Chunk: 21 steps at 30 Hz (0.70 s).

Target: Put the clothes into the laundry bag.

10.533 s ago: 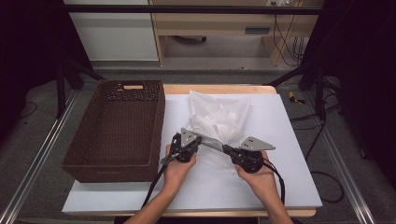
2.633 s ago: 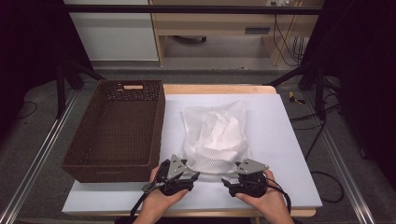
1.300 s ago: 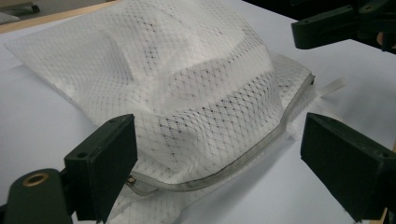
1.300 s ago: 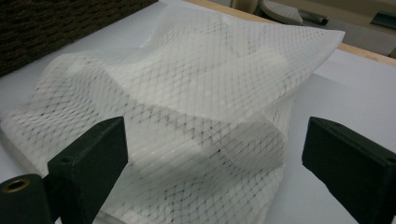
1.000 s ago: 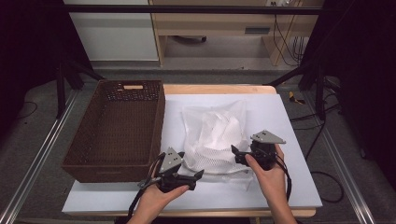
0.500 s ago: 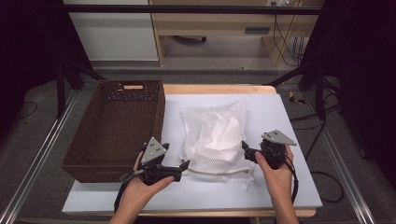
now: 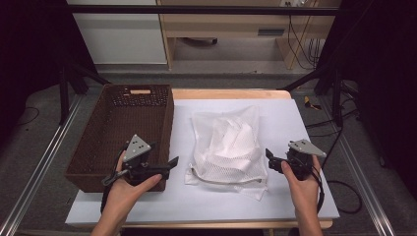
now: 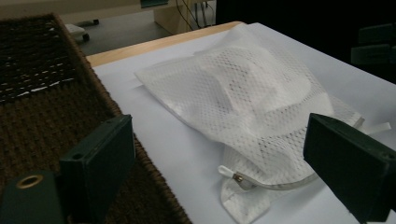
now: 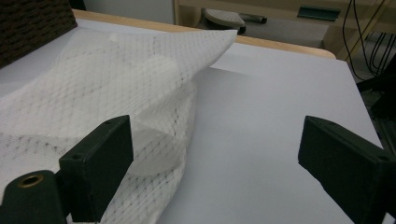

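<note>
A: Item one, the white mesh bag (image 7: 230, 147)?
B: It is lying flat at the centre of the white table top (image 7: 295, 123), zipper edge facing six o'clock, folded white cloth showing through the mesh. Nothing is gripping it.

A: Item two, the brown wicker basket (image 7: 123, 132)?
B: It is sitting at nine o'clock from the bag, just beside it, not touching.

A: Item three, the left gripper (image 7: 167, 164)?
B: It is hovering at the basket's near right corner, at about eight o'clock from the bag. Its jaws are standing wide apart, holding nothing, and pointing towards three o'clock.

A: Item four, the right gripper (image 7: 269, 156)?
B: It is hanging at four o'clock from the bag, near the bag's right edge. Its jaws are also spread wide, empty, and pointing towards nine o'clock.
</note>
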{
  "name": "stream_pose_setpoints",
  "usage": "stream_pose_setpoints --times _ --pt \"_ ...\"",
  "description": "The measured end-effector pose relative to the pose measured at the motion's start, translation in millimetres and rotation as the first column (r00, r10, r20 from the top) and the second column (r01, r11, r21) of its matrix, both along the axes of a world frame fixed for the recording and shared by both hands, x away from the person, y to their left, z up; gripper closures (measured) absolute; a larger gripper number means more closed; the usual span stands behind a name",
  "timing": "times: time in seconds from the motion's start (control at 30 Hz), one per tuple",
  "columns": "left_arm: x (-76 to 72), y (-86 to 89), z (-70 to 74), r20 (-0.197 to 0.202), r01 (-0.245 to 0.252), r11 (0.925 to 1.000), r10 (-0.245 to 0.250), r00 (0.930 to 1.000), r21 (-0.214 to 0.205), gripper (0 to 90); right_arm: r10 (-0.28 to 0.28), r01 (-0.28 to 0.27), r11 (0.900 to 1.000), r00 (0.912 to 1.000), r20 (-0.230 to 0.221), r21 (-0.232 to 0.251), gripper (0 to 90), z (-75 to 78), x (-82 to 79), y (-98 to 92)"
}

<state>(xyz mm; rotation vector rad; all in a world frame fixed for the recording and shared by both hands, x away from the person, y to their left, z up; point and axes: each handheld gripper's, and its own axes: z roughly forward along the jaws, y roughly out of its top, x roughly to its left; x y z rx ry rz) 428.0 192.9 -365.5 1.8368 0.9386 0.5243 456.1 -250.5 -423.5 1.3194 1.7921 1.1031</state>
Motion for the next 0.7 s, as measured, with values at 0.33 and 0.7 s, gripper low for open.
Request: stream_pose_setpoints --times 0.33,0.7 --pt "7.9 26.1 2.6 0.005 -0.056 0.9984 0.056 0.9984 0.010 7.5 -0.021 0.021 0.9998 0.9997 -0.012 -0.006 10.5 -4.5 1.0 -11.6" --pt "13.9 50.5 2.8 0.012 -0.109 0.9939 0.109 0.9940 0.017 5.9 -0.049 0.049 0.9988 0.9983 -0.033 0.003 9.9 -11.0 1.1 -26.3"
